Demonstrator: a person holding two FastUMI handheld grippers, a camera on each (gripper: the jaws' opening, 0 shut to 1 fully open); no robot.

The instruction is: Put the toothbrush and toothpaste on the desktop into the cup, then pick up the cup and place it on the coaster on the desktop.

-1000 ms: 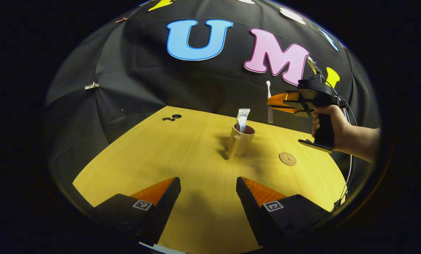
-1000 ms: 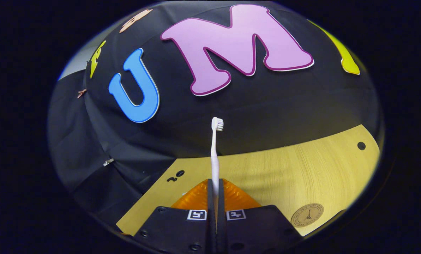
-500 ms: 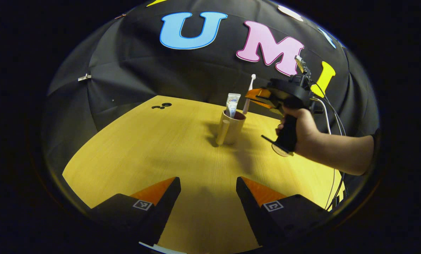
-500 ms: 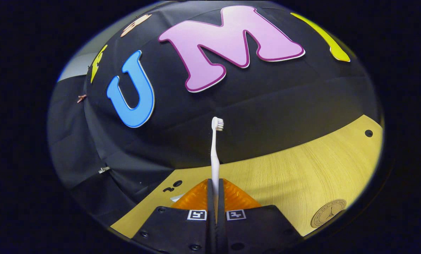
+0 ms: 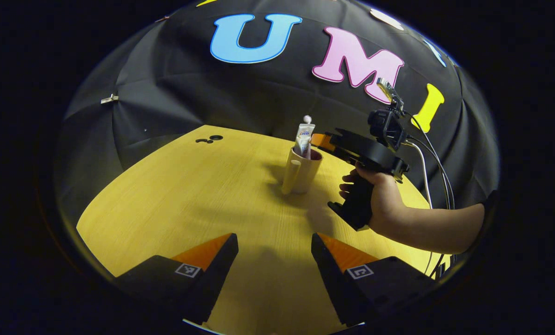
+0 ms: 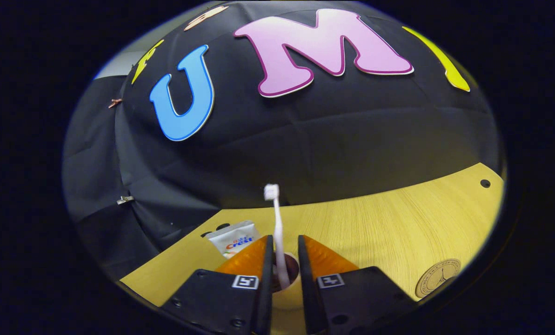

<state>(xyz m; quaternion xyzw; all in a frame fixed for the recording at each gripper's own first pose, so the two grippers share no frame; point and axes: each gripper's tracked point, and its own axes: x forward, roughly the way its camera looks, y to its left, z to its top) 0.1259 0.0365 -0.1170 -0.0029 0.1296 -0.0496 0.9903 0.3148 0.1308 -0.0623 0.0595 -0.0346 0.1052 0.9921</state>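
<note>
Left gripper [image 5: 272, 260] sits nearest the camera, low over the near desktop [image 5: 175, 200], jaws spread wide, nothing in them. Mid-desk, the right gripper [image 6: 282, 260] is right over the cup [image 5: 300, 170]; its jaws now stand apart with a gap on each side of the toothbrush [image 6: 277, 242], so it's released or releasing, no longer clamped. Brush stands upright, its lower end inside the cup mouth, head up. Toothpaste [image 5: 304, 137] is already in the cup, top end sticking out above the rim, just beside the brush. The hand [image 5: 384, 204] holds the right gripper's handle just to the cup's right. Coaster [image 6: 437, 278] lies bare on the desk, off to the side of the cup, well apart. Status, my read: paste done, brush essentially done once the gripper clears; left to do is grab the cup and set it on the coaster. Versus a second ago: then the fingers were pressed tight on the brush, held high to the right of the cup; since then the gripper has come across and down over the cup and opened.
</note>
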